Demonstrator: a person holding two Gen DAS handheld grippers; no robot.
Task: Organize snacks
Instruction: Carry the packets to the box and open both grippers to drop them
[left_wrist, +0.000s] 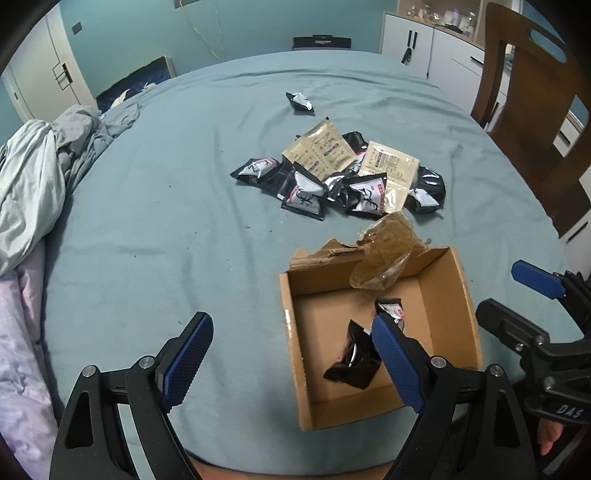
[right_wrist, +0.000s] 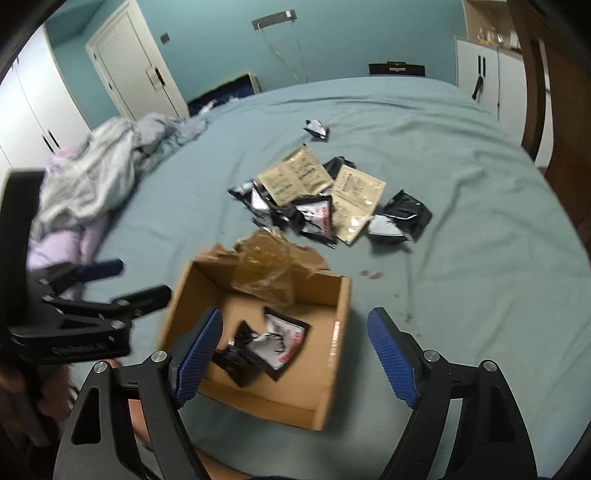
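Two black snack packets (right_wrist: 264, 345) lie in the open cardboard box (right_wrist: 341, 332) — the rest are heaped (left_wrist: 340, 173) beyond.

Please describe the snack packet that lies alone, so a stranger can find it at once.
On the blue-green bed sheet, look past the cardboard box and the pile of packets. Farther away lies one small black-and-white packet, the only one apart from the others.

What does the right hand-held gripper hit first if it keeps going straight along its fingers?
Probably the open brown cardboard box: the right hand-held gripper, jaws open, points down at its right wall, beside the black-and-white snack packets inside. Depth is unclear.
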